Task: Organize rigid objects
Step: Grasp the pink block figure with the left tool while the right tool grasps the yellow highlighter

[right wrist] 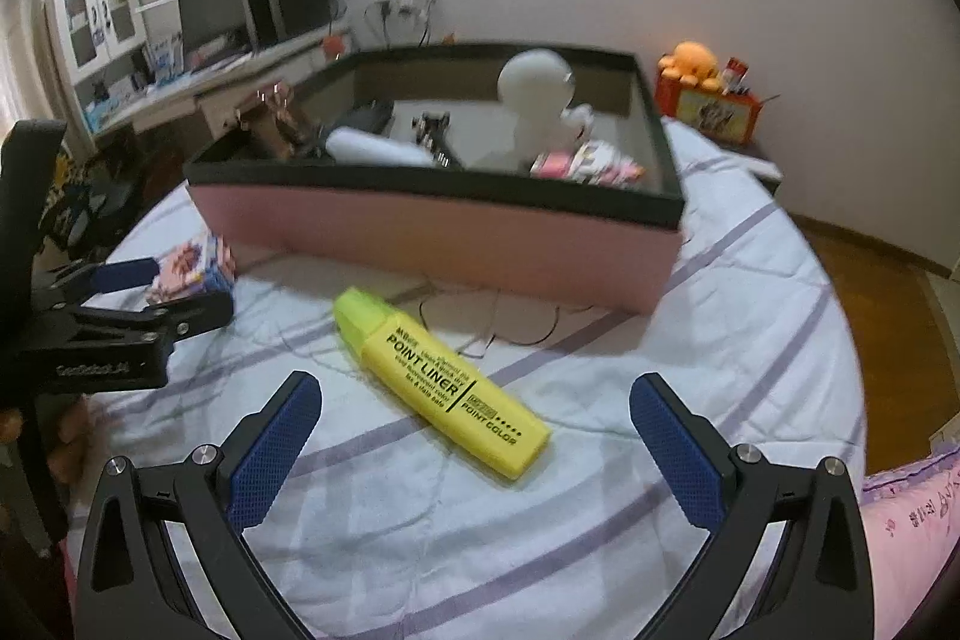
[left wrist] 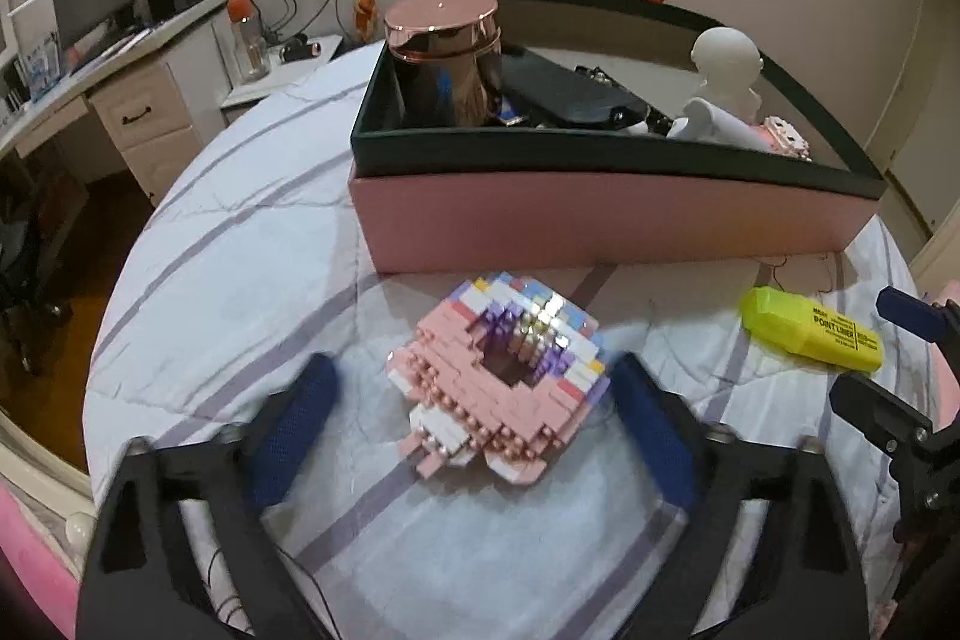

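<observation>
Both jaws gape around brick model (left wrist: pixel 498 376) and highlighter (right wrist: pixel 441 382).

Striped bedsheet (right wrist: pixel 600 490): box (right wrist: pixel 456 244), highlighter (right wrist: pixel 444 391), brick model (left wrist: pixel 498 376)

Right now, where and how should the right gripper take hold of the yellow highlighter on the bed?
Grip the yellow highlighter across its flat mid-body, from above. It lies flat and diagonal between the open right hand-held gripper fingers, so turn the wrist to set the pads square on its long sides.
</observation>
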`<state>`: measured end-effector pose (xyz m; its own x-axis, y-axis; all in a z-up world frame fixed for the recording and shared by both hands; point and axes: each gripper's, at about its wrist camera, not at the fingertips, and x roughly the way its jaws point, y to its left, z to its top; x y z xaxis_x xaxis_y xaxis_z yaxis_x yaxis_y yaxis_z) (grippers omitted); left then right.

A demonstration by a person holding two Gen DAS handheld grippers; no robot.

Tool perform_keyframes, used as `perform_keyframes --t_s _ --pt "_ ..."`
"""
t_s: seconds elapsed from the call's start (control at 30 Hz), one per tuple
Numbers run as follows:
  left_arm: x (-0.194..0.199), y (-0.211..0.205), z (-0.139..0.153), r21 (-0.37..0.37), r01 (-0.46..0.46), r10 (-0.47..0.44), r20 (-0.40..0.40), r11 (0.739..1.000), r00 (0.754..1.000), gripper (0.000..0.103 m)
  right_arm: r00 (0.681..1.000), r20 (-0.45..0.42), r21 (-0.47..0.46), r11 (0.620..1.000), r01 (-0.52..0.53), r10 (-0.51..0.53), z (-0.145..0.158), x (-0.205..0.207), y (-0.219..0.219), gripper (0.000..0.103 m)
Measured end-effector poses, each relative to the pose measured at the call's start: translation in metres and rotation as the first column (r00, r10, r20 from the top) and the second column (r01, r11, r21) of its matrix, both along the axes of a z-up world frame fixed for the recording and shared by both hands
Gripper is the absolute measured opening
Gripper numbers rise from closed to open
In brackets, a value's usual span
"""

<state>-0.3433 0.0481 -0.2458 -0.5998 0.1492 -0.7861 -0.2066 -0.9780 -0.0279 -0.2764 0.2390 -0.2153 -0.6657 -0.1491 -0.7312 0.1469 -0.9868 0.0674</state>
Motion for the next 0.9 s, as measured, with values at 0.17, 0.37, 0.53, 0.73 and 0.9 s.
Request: perform_keyframes --t_s 0.17,0.37,0.53,0.73,0.9 --pt "0.010 -0.001 0.005 0.010 0.043 -0.042 -0.024 0.999 0.999 0.064 1.000 0.025 0.013 1.000 -0.006 0.005 -0.002 -0.008 0.002 0.103" --pt "0.033 -0.004 0.011 -0.025 0.073 -0.074 -0.023 0.997 0.997 0.064 0.998 0.054 0.028 0.999 -0.022 0.021 -0.006 -0.014 0.001 0.093" --pt "0.053 -0.013 0.013 -0.026 0.076 -0.076 -0.019 0.997 0.997 0.064 0.997 0.066 0.073 0.996 -0.049 0.044 -0.008 -0.012 -0.009 0.060" --pt "0.070 -0.018 0.016 -0.019 0.078 -0.078 -0.017 0.997 0.997 0.064 0.995 0.083 0.059 0.997 -0.051 0.046 -0.004 0.011 -0.020 0.045" --pt "0.078 -0.017 0.016 -0.013 0.084 -0.084 -0.015 0.996 0.996 0.064 0.979 0.110 -0.029 0.986 -0.167 0.169 0.001 0.036 -0.047 0.040"
